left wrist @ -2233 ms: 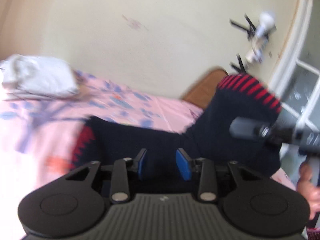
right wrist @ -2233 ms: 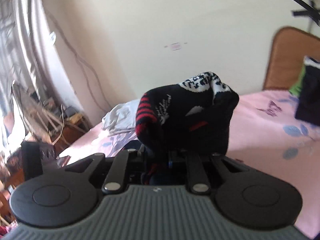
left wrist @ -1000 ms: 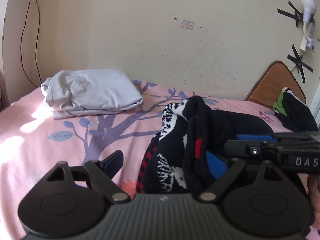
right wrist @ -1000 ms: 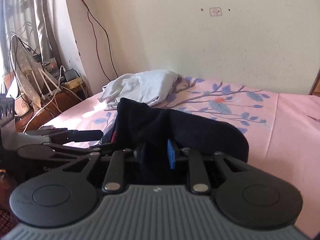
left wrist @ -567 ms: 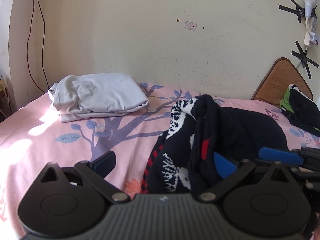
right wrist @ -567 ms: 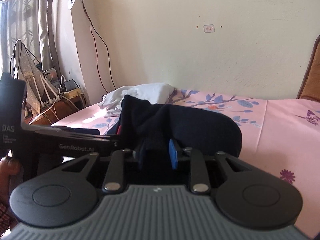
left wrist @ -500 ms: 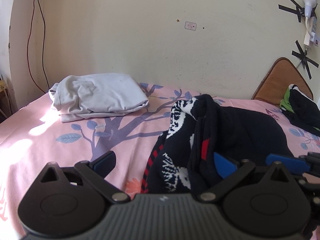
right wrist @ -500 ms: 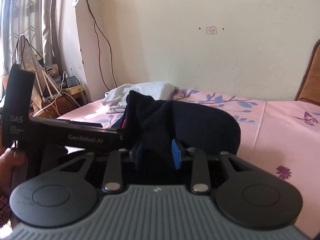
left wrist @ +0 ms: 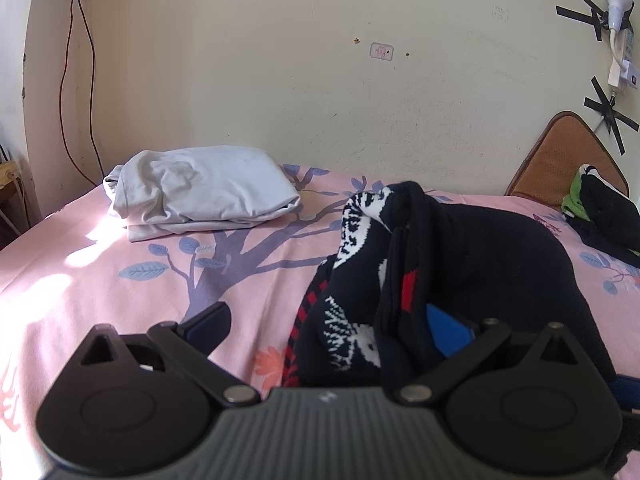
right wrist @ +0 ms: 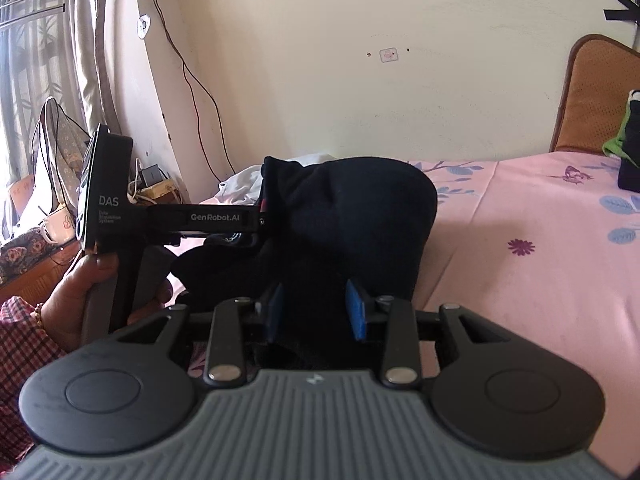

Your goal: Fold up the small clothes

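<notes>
Left tool [left wrist: 328,324] stands spread wide over the pink bed [left wrist: 120,280], the dark patterned sweater [left wrist: 460,264] heaped against its right finger, ungripped. Right tool [right wrist: 316,310] sits narrower, its blue pads either side of a dark fold; whether they press it I cannot tell. Beyond the left tool lies a folded white cloth [left wrist: 200,188].

Both wrist cameras sit low and close over the pink flowered bedsheet [left wrist: 100,280], facing the cream wall [left wrist: 320,100]; both views share the crumpled dark knitted garment [right wrist: 360,216].
</notes>
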